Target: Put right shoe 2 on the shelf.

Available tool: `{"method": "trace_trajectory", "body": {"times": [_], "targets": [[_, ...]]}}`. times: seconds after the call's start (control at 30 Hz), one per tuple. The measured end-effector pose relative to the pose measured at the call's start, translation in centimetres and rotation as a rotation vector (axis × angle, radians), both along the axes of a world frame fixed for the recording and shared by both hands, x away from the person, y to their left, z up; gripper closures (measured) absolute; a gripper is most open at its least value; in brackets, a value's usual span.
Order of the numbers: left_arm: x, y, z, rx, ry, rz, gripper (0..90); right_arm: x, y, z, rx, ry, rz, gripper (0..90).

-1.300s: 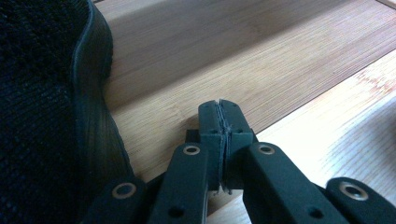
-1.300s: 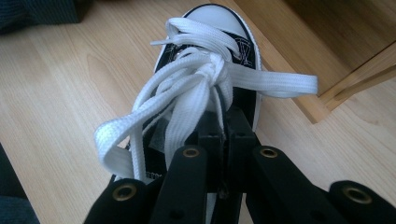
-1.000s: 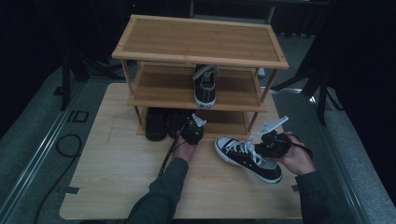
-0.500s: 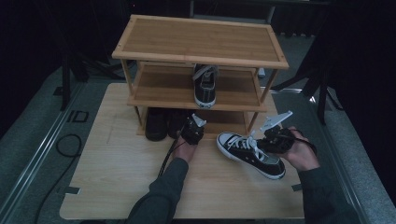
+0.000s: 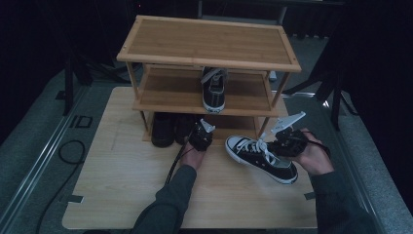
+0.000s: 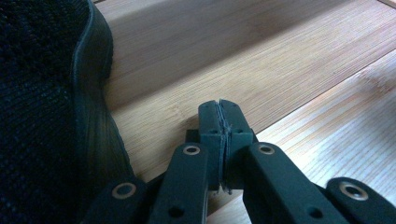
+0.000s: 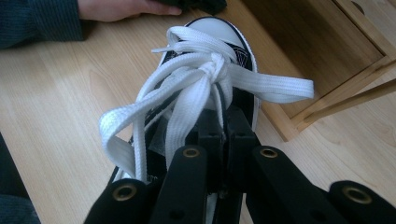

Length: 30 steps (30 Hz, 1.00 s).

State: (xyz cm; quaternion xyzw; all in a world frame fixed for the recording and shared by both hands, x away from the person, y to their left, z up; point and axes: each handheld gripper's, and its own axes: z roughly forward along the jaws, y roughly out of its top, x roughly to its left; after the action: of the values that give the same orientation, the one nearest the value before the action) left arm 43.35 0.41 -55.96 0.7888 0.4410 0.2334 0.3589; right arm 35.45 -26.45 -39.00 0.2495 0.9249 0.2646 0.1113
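We see a black canvas low-top sneaker with white laces and a white toe cap (image 5: 260, 157) lying on the pale wooden surface (image 5: 122, 195), just in front of the right leg of a three-tier bamboo shoe rack (image 5: 209, 44). The right hand-held gripper (image 7: 223, 122) has its jaws clamped together on the sneaker's tongue just behind the lace knot. The left hand-held gripper (image 6: 220, 112) rests with jaws pressed together on nothing, beside a pair of dark shoes (image 5: 168, 129) at the rack's bottom shelf, while a matching sneaker (image 5: 213, 88) stands on the middle shelf.
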Motion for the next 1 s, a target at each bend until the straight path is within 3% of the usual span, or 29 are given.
{"method": "trace_trajectory", "body": {"times": [1.0], "targets": [[0.0,0.0,0.0,0.001,0.000,0.000,88.6,0.2,0.9,2.3,0.008,-0.023,0.054,88.1]]}}
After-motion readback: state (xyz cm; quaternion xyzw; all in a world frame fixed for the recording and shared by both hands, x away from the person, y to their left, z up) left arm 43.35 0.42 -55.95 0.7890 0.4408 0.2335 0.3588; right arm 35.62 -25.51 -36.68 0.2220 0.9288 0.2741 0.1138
